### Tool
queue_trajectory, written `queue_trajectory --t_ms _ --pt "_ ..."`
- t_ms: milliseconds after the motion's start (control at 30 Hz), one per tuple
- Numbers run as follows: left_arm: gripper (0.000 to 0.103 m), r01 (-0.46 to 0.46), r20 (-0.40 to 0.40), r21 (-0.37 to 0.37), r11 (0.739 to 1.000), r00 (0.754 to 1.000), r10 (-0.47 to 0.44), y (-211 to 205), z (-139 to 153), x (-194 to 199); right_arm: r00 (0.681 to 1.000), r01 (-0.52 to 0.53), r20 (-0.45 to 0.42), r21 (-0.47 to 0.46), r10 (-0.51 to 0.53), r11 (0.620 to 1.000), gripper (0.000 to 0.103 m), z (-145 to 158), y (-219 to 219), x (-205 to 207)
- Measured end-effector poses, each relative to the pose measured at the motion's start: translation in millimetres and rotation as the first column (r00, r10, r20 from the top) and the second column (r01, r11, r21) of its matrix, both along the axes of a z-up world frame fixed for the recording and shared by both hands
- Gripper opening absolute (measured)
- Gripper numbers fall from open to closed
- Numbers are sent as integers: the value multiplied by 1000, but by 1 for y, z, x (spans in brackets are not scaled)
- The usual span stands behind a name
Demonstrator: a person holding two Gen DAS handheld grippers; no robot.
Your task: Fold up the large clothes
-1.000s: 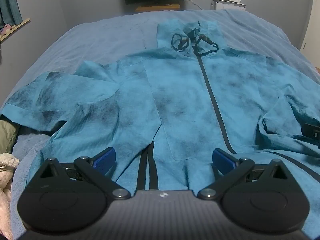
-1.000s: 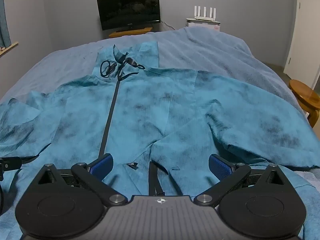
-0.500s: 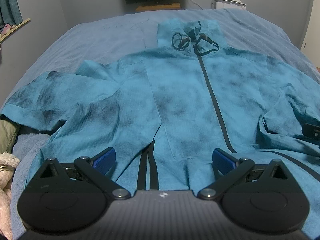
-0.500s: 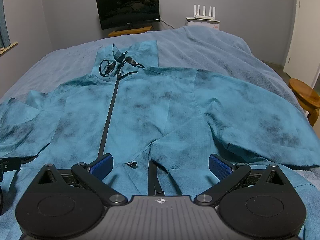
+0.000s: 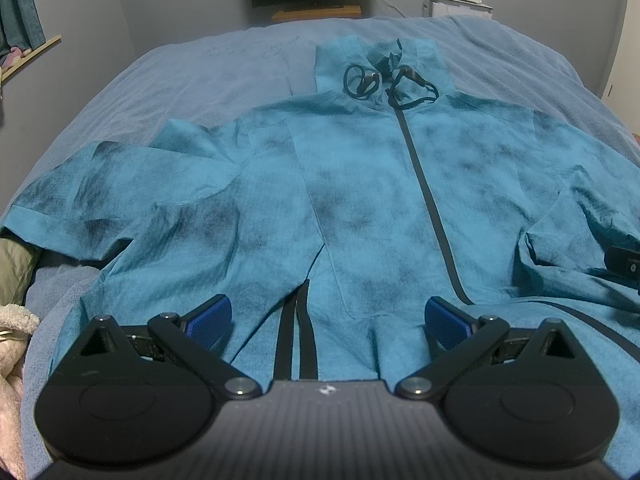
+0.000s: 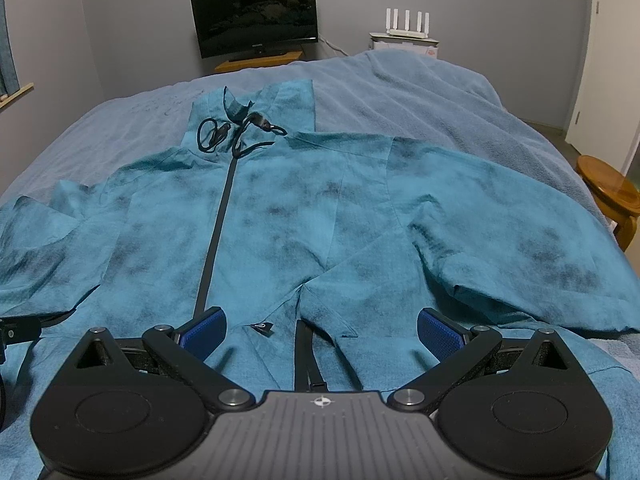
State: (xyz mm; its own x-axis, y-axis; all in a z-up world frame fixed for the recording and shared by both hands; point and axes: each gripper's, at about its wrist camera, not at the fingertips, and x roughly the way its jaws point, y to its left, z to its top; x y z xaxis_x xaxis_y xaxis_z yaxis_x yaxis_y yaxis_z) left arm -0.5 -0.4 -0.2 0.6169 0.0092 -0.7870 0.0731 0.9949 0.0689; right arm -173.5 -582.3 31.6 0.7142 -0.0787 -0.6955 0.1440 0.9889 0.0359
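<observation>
Across the blue-covered bed [image 6: 420, 92] lies a large teal jacket [image 5: 360, 200], front up, collar toward the far wall, its dark zipper [image 5: 430, 208] closed down the middle and its drawcords [image 5: 384, 80] coiled at the neck. Both short, wide sleeves are spread out to the sides, the left sleeve [image 5: 80, 196] reaching the bed's edge and the right sleeve [image 6: 540, 248] draping toward a wooden stool [image 6: 608, 192]. The left claw [image 5: 326, 318] hangs over the hem with its jaws spread wide and nothing between them; the right claw [image 6: 320, 330] does likewise, a little further along the same hem.

The cloth looks thin, light and limp, creasing softly at the armpits, so it should lift easily yet sag and slide on the bedding. Pinching a single layer risks dragging the rest askew. Sensible holds seem to be a sleeve cuff or the shoulder seam together with the hem corner on one side, where doubled edges give the pads something firmer to bite.
</observation>
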Motion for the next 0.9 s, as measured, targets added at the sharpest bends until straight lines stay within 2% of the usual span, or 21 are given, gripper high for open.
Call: queue_trajectory --t_ms 900 --pt "103 0 -3 0 1000 1000 0 6 -4 -3 1000 3 -1 1 -3 1000 103 0 0 0"
